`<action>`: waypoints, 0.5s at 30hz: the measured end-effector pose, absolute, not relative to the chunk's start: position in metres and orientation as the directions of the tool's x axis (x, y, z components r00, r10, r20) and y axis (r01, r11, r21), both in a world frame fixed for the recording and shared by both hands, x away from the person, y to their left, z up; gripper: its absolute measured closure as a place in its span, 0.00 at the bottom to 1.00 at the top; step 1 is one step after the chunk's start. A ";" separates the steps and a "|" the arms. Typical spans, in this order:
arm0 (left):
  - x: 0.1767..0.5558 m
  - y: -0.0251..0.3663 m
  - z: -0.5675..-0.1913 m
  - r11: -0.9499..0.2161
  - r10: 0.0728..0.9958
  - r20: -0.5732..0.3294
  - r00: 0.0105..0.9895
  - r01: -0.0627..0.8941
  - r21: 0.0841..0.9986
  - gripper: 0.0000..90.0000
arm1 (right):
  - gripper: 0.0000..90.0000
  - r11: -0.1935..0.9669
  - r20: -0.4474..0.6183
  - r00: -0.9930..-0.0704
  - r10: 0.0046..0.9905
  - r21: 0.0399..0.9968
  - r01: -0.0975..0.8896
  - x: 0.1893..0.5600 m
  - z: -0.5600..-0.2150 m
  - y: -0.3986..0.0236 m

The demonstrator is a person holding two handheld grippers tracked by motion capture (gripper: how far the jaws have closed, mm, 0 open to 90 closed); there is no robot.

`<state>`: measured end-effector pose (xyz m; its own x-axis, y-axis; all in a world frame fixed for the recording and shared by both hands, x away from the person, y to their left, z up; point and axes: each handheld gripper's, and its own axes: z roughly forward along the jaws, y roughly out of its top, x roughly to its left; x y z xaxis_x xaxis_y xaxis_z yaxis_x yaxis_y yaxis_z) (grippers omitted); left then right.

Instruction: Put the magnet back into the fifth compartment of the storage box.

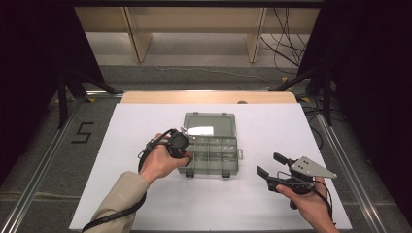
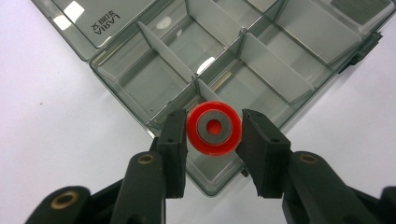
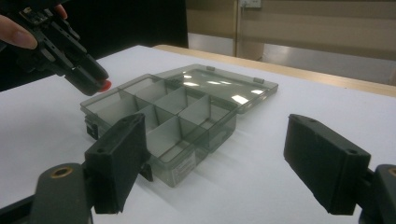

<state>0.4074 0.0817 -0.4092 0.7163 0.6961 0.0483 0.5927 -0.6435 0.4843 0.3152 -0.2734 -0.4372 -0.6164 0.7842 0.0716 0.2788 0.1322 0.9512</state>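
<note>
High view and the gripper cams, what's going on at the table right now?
A person holds a gripper in each hand. The left gripper has its jaws shut on a red wheel with a grey hub, held over the near corner compartment of the open, smoke-tinted organiser box. The compartments look empty. The right gripper waits with open jaws to the right of the box, holding nothing.

boxes: 1 [image 1: 210, 145] | red rings: 1 [image 2: 214, 128] | tongs: 2

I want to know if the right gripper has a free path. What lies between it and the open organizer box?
In the high view, bare white table sheet separates the right gripper from the organizer box; the right gripper view agrees.
</note>
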 end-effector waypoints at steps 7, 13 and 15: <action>0.409 0.084 -0.410 -0.672 0.677 0.067 0.733 0.579 0.463 0.69 | 0.24 0.133 0.071 -0.617 0.784 0.951 0.278 0.315 -0.437 -0.273; 0.410 0.084 -0.412 -0.656 0.688 0.065 0.722 0.582 0.481 0.69 | 0.24 0.132 0.072 -0.617 0.784 0.951 0.279 0.315 -0.437 -0.273; 0.410 0.084 -0.413 -0.658 0.688 0.066 0.722 0.583 0.476 0.69 | 0.24 0.132 0.072 -0.616 0.784 0.951 0.279 0.315 -0.437 -0.273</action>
<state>0.4097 0.0837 -0.4128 0.7224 0.6884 0.0661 0.5833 -0.6579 0.4764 0.3152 -0.2733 -0.4374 -0.6165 0.7841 0.0719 0.2790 0.1322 0.9512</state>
